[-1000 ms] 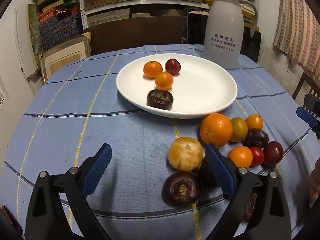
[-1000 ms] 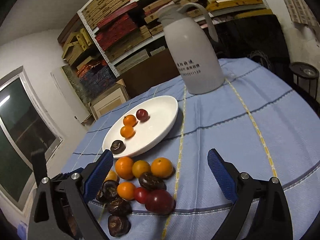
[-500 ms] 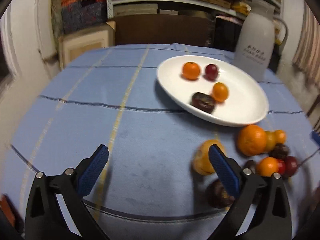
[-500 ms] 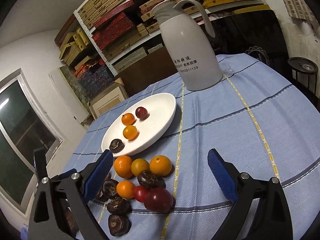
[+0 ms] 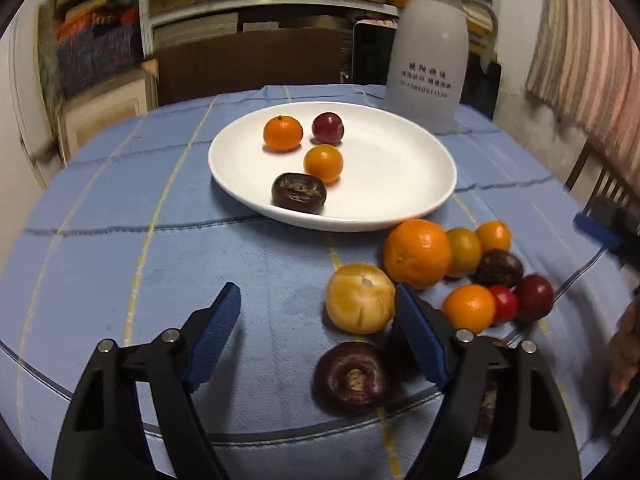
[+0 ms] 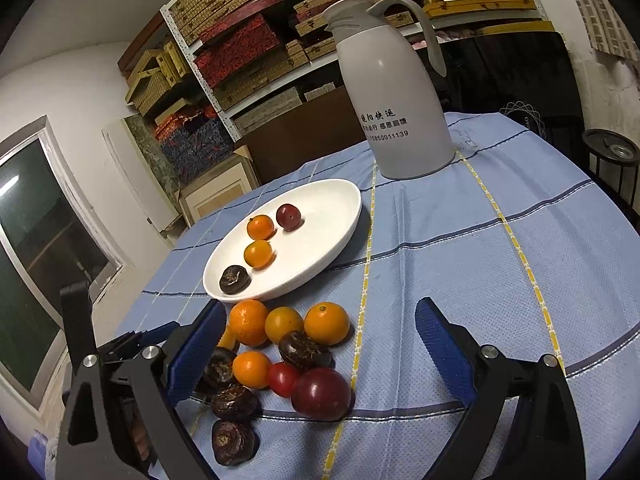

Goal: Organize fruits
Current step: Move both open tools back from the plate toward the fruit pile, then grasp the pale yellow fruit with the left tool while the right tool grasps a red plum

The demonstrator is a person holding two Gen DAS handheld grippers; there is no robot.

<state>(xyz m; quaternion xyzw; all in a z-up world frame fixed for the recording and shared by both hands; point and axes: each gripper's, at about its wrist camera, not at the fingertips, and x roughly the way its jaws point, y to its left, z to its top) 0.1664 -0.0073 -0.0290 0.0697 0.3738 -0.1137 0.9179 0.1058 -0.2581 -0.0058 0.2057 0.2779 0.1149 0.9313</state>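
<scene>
A white plate (image 5: pixel 400 184) (image 6: pixel 332 236) holds two small oranges, a red plum and a dark brown fruit (image 5: pixel 298 193). In front of it on the blue cloth lies a pile of loose fruits: a large orange (image 5: pixel 417 253), a yellow-orange fruit (image 5: pixel 359 298), a dark fruit (image 5: pixel 348 378), small oranges, a cherry tomato (image 6: pixel 283 378) and a dark red plum (image 6: pixel 321 393). My left gripper (image 5: pixel 318 334) is open and empty, low over the cloth, left of the pile. My right gripper (image 6: pixel 320 344) is open and empty, with the pile between its fingers.
A tall white thermos jug (image 6: pixel 394 92) (image 5: pixel 428 52) stands behind the plate. The table's edge curves around the front. Shelves of boxes (image 6: pixel 248 40) fill the back wall. A chair (image 5: pixel 596 184) stands at the right.
My left gripper swung left and then back right toward the pile, and its jaws are now a little narrower. My right gripper has barely moved.
</scene>
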